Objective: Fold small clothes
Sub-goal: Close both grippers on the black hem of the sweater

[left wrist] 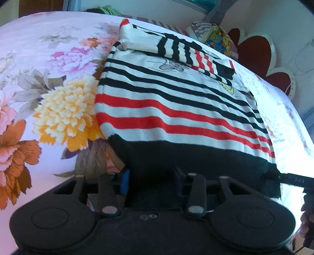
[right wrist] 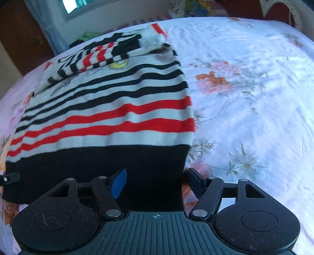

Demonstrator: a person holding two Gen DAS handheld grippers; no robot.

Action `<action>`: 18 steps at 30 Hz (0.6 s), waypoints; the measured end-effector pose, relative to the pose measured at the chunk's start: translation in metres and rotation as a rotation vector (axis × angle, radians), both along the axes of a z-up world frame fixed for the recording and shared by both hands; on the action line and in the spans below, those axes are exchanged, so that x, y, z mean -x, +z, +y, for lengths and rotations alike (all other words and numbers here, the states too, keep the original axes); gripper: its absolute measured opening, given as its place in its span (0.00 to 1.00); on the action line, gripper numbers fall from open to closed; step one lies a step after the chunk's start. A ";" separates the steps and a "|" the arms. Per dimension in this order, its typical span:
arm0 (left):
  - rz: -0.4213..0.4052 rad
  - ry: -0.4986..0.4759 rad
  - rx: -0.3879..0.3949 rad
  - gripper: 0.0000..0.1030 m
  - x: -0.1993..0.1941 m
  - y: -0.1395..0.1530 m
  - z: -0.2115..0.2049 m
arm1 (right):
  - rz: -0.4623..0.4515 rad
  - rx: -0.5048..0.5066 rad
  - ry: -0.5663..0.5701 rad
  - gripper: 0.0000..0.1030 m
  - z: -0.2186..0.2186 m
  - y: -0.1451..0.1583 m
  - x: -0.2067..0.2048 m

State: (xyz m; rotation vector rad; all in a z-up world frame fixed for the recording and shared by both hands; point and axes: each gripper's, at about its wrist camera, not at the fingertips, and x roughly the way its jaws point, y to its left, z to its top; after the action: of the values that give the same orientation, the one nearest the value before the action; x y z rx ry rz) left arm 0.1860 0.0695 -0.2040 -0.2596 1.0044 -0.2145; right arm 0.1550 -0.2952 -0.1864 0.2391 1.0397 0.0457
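Observation:
A small striped sweater (left wrist: 166, 98) (right wrist: 109, 109) in white, black and red lies flat on the floral bedsheet (left wrist: 49, 78), its sleeves folded across the chest. Its broad black hem (left wrist: 186, 155) (right wrist: 102, 164) is nearest me. My left gripper (left wrist: 152, 176) straddles the hem's left corner: dark cloth fills the gap between its fingers, and I see no pinch. My right gripper (right wrist: 157, 180) stands wide open over the hem's right corner, its blue pad (right wrist: 118, 183) above the cloth and the other finger (right wrist: 196, 180) just past the cloth's edge. Each gripper's tip shows at the edge of the other view.
Bare bedsheet (right wrist: 245, 98) spreads to the right of the sweater. A red heart-shaped headboard (left wrist: 255, 56) and a colourful pillow (left wrist: 217, 37) stand at the far end. A green cloth (left wrist: 108, 9) lies beyond the bed, near a window (right wrist: 74, 5).

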 end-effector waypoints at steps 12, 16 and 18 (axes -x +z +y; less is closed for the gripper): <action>0.038 -0.031 0.033 0.23 -0.003 -0.003 0.014 | -0.003 -0.015 0.030 0.52 -0.004 -0.001 0.001; 0.047 -0.012 0.050 0.20 -0.004 -0.004 0.012 | 0.002 -0.010 0.035 0.44 0.001 -0.001 0.002; 0.040 -0.017 0.041 0.18 -0.002 -0.004 0.010 | 0.005 -0.017 0.041 0.32 0.001 0.002 0.003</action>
State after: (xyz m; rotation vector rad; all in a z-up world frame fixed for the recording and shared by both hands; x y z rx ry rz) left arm 0.1883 0.0797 -0.2076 -0.2937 1.0427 -0.2459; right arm 0.1520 -0.2944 -0.1848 0.2332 1.0495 0.0913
